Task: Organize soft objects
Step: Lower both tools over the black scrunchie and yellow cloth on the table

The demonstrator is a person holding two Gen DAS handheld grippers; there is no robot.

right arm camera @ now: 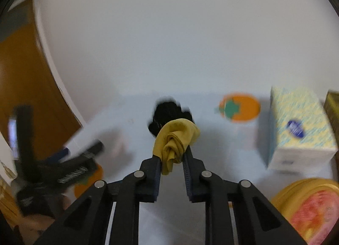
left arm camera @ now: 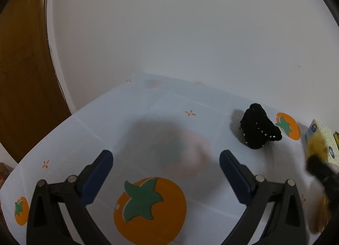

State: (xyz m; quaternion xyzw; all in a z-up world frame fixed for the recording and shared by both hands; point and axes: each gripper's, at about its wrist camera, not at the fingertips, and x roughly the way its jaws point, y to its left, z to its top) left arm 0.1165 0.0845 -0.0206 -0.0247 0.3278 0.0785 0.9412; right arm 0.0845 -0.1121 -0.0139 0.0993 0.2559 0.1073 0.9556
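The right gripper (right arm camera: 172,154) is pinching one crumpled mustard-yellow cloth (right arm camera: 174,140) up off the table, and the left gripper (left arm camera: 166,179) is hovering spread wide (nothing in it). One studded black knit piece (left arm camera: 259,127) is lying behind, one patterned tissue box (right arm camera: 300,128) beside. Persimmon-print white tablecloth (left arm camera: 106,117), white wall (left arm camera: 180,22) behind it.

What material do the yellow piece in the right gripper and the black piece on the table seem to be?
Yellow cloth: probably thin knit fabric, matte; it bunches in soft folds where the right gripper pinches it. Black item: seemingly thicker fuzzy knit, matte, with a row of small shiny studs, perhaps metal or rhinestone.
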